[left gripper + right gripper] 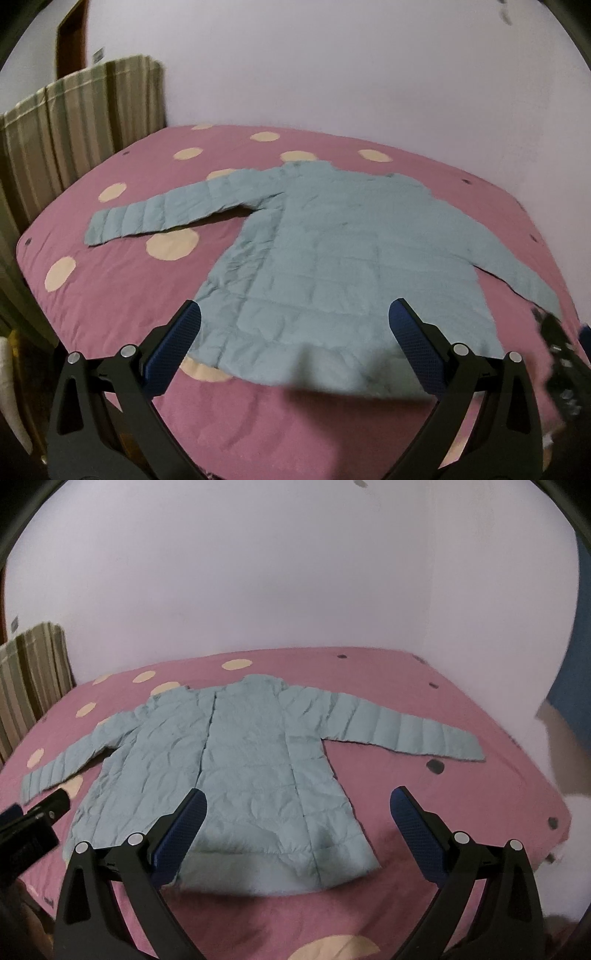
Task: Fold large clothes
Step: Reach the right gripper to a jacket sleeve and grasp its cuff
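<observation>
A light blue quilted jacket is being shown flat on the pink spotted bedspread, collar pointing away toward the wall, hem nearest, sleeves outstretched sideways. Left gripper and right gripper are being held wide open, nothing gripped.

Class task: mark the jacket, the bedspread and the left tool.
jacket (332, 258), left wrist view, middle of body.
bedspread (129, 295), left wrist view, bare pink patch.
left tool (295, 314), left wrist view, midway between fingertips.

- A light blue quilted puffer jacket is laid flat, sleeves spread, on a pink bedspread with cream dots.
- The left gripper is held wide apart above the hem.
</observation>
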{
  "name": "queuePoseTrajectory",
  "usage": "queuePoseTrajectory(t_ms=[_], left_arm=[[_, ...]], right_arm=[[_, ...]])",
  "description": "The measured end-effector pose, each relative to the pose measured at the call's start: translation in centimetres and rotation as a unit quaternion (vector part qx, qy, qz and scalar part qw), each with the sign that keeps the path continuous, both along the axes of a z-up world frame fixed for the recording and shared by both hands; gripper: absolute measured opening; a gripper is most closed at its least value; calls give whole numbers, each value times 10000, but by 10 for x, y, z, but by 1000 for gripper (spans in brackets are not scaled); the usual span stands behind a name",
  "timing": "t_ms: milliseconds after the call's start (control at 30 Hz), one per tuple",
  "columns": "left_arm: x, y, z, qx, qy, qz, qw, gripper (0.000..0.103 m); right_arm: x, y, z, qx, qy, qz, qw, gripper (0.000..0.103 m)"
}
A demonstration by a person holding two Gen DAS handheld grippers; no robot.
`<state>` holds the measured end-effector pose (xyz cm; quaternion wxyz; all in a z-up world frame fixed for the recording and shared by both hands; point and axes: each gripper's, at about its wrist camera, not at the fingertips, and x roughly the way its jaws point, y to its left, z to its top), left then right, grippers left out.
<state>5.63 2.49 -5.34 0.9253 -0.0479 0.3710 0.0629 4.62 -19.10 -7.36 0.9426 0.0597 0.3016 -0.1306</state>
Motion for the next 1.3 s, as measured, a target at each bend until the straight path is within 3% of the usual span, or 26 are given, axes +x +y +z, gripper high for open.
queuePoseTrajectory(t_ms=[200, 367, 533, 667, 767, 833, 900, 1100, 1300], left_arm=[[52, 49, -34, -87, 413, 1040, 9937, 101], [95, 97, -74, -248, 902, 1850, 9783, 101], [126, 130, -109, -47, 1230, 2314, 9650, 101], [136, 142, -134, -85, 1541, 2446, 9572, 101], [138, 144, -144, 4, 1536, 2429, 9578, 101], [138, 141, -145, 224, 1446, 2381, 9602, 101], [138, 138, -146, 394, 1395, 2350, 9611, 101], [142, 136, -149, 552, 1404, 2396, 9591, 101], [144, 136, -150, 525, 1430, 2411, 9585, 101]], right_arm=[[34, -55, -26, 555, 22, -464, 9974, 99], [55, -127, -50, 1038, 52, -1187, 9875, 99], [73, -184, -72, 1127, 165, -1720, 9785, 99], [87, -233, -92, 1690, 203, -2055, 9637, 98], [95, -263, -109, 2013, 241, -2343, 9508, 98], [96, -275, -116, 2121, 197, -2488, 9448, 92], [99, -289, -121, 2215, 204, -2650, 9382, 74], [100, -321, -139, 2700, 109, -3098, 9116, 73], [93, -342, -150, 3084, -339, -3466, 8852, 73]])
